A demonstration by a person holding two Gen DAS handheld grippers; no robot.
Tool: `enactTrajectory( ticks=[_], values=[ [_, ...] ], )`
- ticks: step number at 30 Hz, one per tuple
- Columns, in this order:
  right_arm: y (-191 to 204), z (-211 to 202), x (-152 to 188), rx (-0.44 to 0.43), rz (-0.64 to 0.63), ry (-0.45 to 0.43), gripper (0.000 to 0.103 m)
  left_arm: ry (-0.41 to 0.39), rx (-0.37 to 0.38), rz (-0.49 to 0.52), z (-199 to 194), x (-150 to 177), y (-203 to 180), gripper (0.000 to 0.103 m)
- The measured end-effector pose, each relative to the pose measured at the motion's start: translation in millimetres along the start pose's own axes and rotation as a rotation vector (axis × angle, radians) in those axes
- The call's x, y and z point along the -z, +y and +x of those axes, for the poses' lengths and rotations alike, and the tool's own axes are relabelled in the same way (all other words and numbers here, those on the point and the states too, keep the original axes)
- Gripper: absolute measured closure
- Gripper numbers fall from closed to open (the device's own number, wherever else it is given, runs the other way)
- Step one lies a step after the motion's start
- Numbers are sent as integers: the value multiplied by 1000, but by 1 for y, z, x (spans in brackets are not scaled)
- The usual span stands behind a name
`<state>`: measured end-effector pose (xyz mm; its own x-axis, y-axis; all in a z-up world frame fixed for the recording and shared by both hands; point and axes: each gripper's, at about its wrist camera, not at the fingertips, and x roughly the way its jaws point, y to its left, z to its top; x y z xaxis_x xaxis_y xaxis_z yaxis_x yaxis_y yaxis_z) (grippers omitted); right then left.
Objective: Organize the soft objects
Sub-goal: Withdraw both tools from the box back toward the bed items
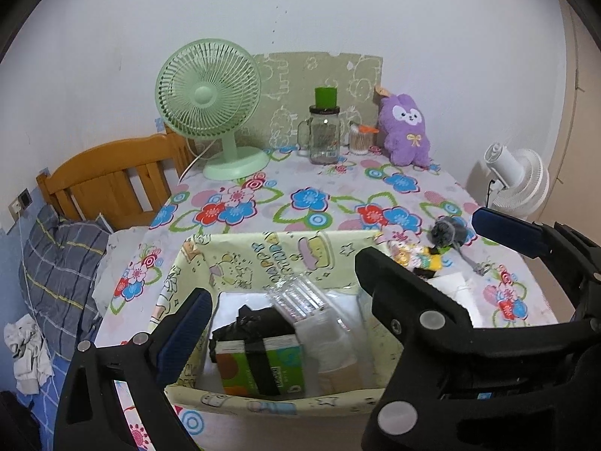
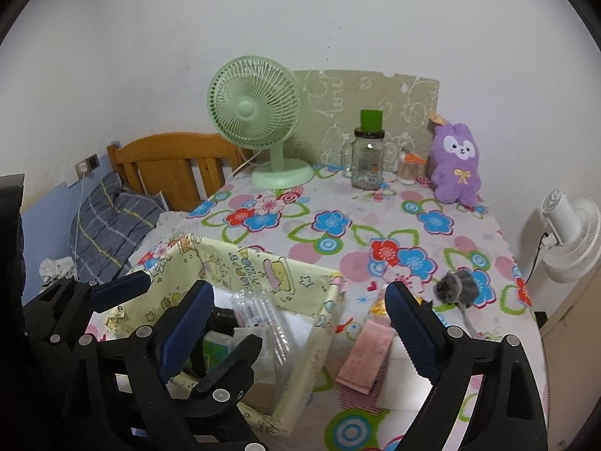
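Standing wide with nothing between their fingers, the left gripper (image 1: 281,293) and right gripper (image 2: 300,323) hang over the near table; the yellow fabric bin (image 2: 263,263) holds a green box (image 1: 263,364), a black bundle (image 1: 259,319) and clear plastic packets (image 1: 300,297), while pink folded cloths (image 2: 368,353) lie just right of it, and a purple plush (image 2: 456,165) sits at the far edge

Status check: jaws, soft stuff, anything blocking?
Both grippers, left and right, open, empty. Pink cloth on table beside fabric bin. Purple plush at back. Nothing blocking.
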<state>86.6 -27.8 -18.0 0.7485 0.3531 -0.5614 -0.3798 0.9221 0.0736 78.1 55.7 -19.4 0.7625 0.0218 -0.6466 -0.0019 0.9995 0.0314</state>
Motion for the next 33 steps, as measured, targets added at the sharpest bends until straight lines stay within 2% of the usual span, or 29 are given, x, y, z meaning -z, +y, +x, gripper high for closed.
enactTrajectory(
  ticks=[19,33],
  values=[
    [-43,-44,3,61,17,-56,2,-63,13,10,-24,-6,-49,0],
    [-78,-61,11,89,19,-78,0,-65,44,7,-24,-5,-88,0]
  ],
)
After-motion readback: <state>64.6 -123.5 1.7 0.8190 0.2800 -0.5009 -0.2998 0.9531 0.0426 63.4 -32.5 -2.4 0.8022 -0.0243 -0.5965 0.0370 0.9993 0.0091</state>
